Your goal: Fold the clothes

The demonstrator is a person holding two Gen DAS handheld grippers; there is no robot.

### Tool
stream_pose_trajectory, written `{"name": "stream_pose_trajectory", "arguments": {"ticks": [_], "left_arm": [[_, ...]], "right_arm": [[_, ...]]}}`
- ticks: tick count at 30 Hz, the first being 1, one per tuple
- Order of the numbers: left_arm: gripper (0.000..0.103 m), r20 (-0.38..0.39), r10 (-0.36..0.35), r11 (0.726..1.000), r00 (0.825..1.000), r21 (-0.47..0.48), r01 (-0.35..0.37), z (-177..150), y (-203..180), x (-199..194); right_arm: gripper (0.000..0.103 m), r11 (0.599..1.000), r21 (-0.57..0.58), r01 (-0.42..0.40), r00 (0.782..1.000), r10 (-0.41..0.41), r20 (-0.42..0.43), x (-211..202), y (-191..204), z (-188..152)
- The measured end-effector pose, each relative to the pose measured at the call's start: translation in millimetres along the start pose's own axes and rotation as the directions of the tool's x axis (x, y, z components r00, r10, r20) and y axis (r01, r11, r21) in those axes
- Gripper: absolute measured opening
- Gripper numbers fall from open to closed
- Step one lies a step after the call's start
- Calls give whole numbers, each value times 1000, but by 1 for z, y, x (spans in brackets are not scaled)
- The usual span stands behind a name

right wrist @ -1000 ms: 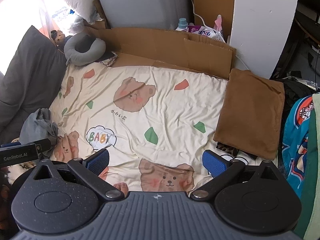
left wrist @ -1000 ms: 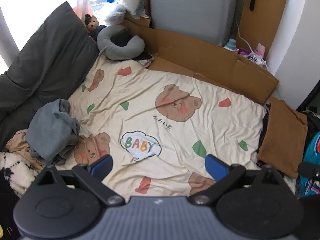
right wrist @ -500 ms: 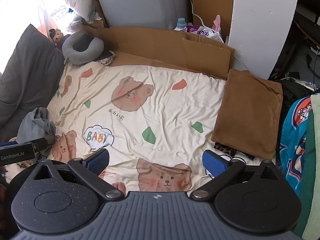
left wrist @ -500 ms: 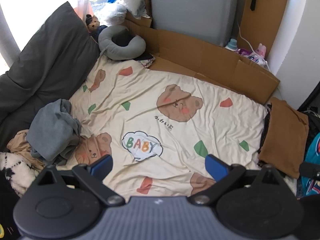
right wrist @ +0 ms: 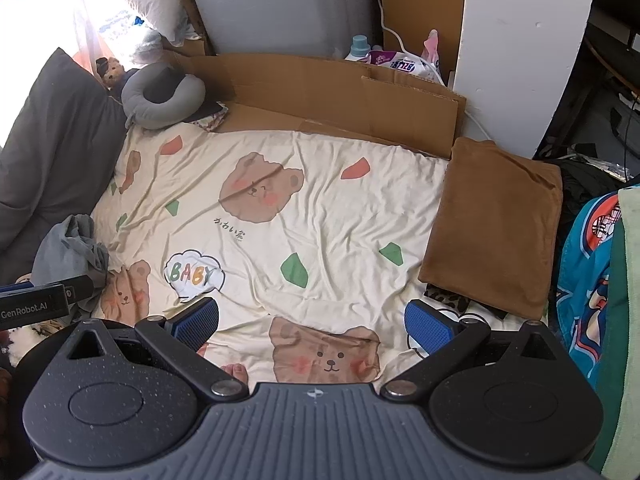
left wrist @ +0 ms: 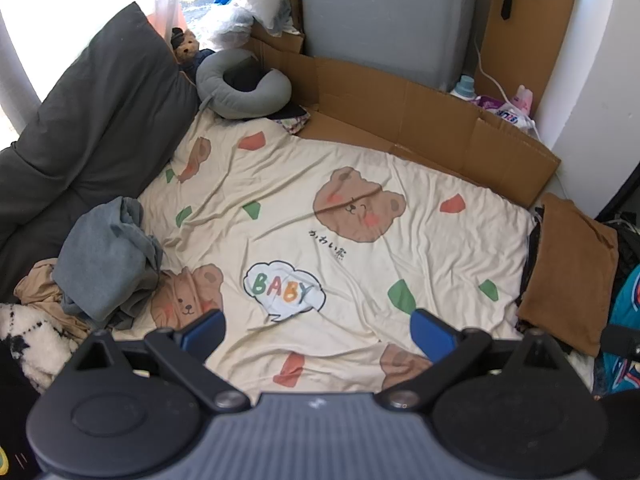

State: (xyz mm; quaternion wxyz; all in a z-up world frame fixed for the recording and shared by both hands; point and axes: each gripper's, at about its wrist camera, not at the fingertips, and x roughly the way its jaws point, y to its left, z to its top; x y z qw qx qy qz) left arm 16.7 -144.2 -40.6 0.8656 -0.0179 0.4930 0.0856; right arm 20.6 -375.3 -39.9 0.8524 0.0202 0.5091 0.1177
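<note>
Cream bear-print sheet [left wrist: 360,248] covers bed, "BABY" bubble near middle. Left gripper [left wrist: 318,330] released, blue pads spread wide, nothing between, above near edge of sheet. Right gripper [right wrist: 312,322] same, released, empty. Left of them, one pile: crumpled grey garment [left wrist: 104,264] on top, long axis from near-left to far-right, over one tan garment [left wrist: 38,292]. On right edge, one folded brown garment [right wrist: 496,224], flat, long axis away from camera. One grey neck pillow [left wrist: 244,84] at far-left corner.

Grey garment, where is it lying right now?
The grey garment lies crumpled at the bear sheet's left edge in both views, atop a tan garment, beside the dark pillow.
</note>
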Motion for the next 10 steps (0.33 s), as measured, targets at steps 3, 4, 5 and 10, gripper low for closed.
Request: {"name": "stream_pose_trajectory", "arguments": {"ticks": [3,4,5,10], "left_arm": [[100,-1,-2,1000,1000,2,2,1,1,0],[100,-1,-2,1000,1000,0,2,1,1,0],[100,-2,-2,1000,1000,0,2,1,1,0],[100,-1,-1,1000,1000,2,1,0,1,1]], "right_arm": [[102,1000,-2,5,1000,-5,0,0,0,0],[102,1000,-3,7,1000,-7,0,0,0,0],[102,1000,-4,8,1000,-8,0,0,0,0],[102,1000,-6,10,1000,-10,0,1,-1,0]]}}
